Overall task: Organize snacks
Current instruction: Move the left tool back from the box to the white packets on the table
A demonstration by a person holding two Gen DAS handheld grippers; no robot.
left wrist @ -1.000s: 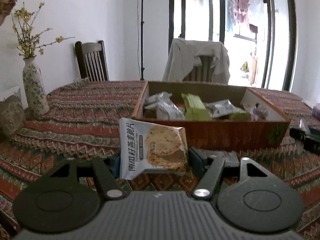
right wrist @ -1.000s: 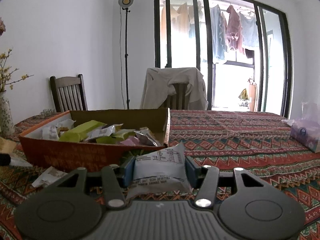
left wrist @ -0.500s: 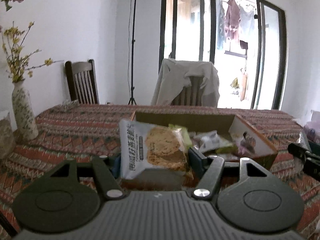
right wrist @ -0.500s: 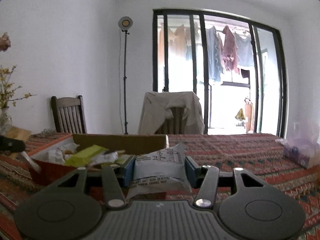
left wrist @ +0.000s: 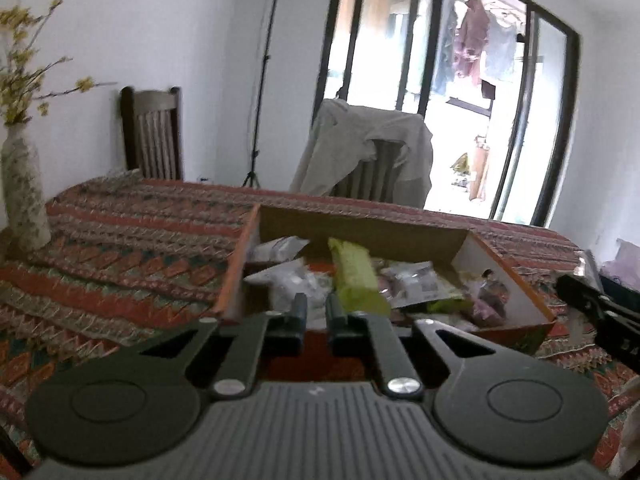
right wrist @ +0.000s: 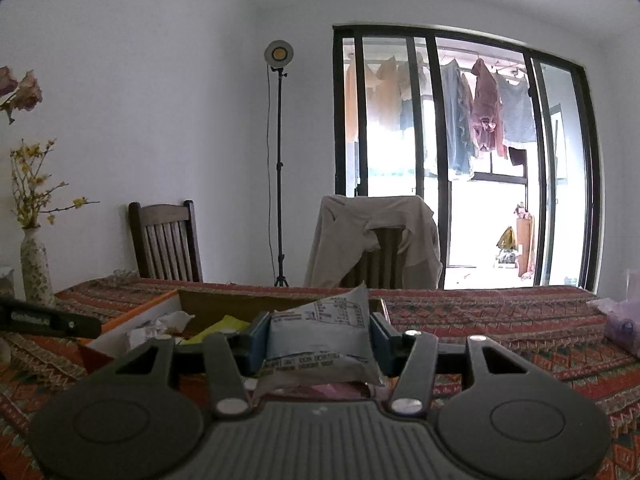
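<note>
Left tool [left wrist: 316, 316] together, empty, above cardboard box [left wrist: 516, 300]. Right tool [right wrist: 318, 338] clamped on white snack packet [right wrist: 320, 340]; risked slipping, landing short on counter [right wrist: 500, 320].

The left gripper [left wrist: 316, 314] is seen with its jaws nearly shut and nothing between them, held over the near wall of the box [left wrist: 236, 264]. Inside the box, a green pack [left wrist: 354, 276] is laid among pale wrappers [left wrist: 288, 276]. A vase [left wrist: 24, 196] is set near the tabletop's [left wrist: 128, 232] left edge. The right gripper [left wrist: 600, 312] is glimpsed at the right.
</note>
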